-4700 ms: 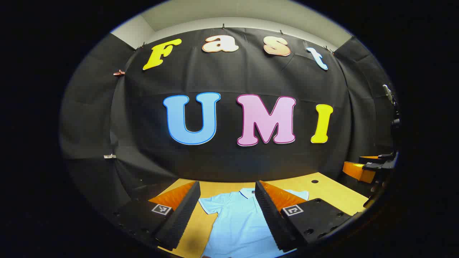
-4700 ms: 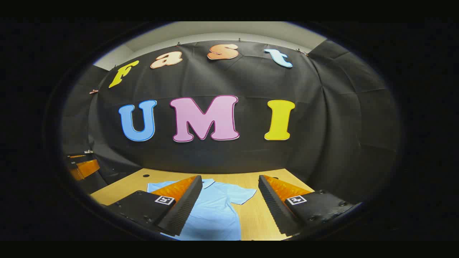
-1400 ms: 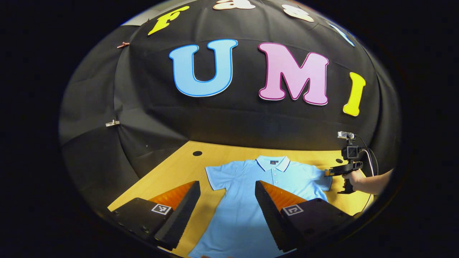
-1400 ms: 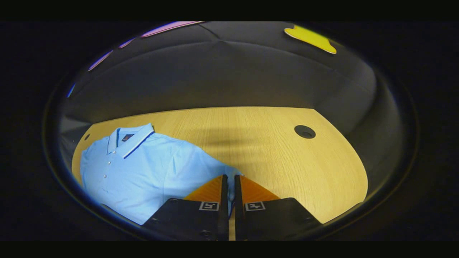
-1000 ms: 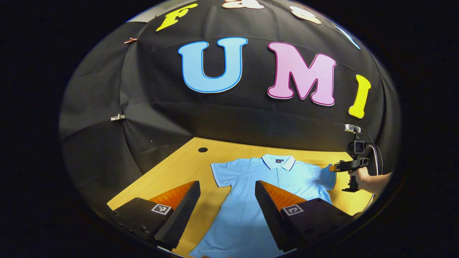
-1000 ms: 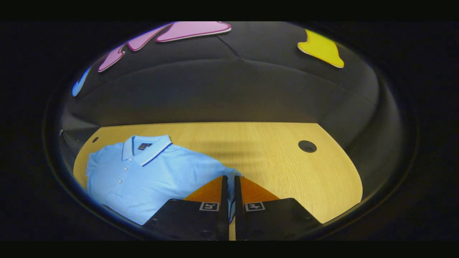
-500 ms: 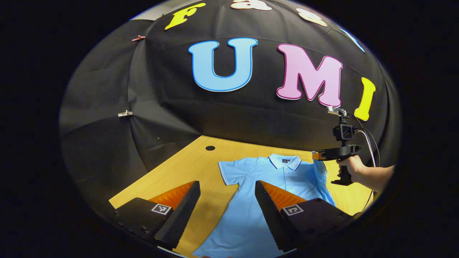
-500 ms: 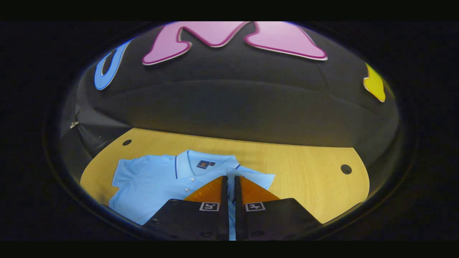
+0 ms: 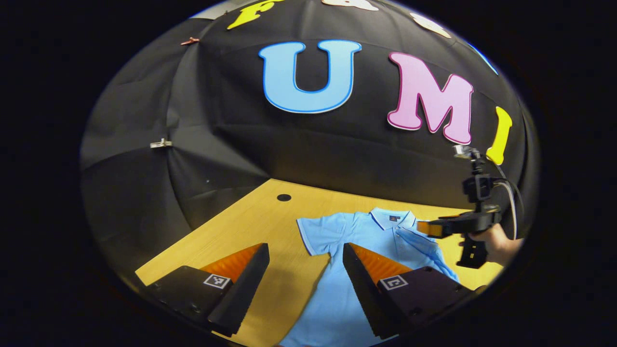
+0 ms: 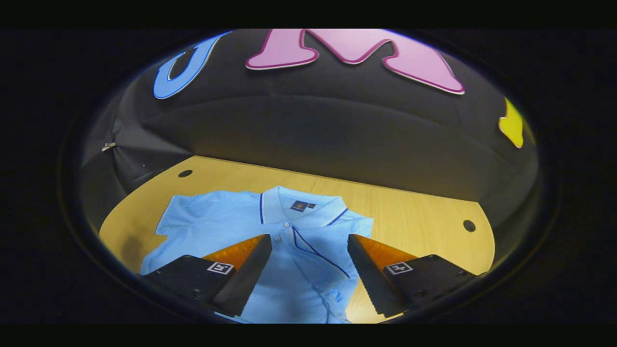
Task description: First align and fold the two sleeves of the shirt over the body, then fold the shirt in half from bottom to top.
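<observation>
Shirt (image 9: 366, 250) lies flat on the table (image 9: 250, 226), collar toward the wall. One sleeve (image 10: 318, 253) is folded in over the chest; the other sleeve (image 9: 320, 233) is spread out, just ahead of the left gripper (image 9: 303, 277) and a little to its right (clearly the nearer tool for it). That gripper hovers above the table, gaping wide and empty, angled down. The right gripper (image 10: 308, 270), held by a hand (image 9: 496, 243), hangs over the folded sleeve, wide apart and gripping nothing.
</observation>
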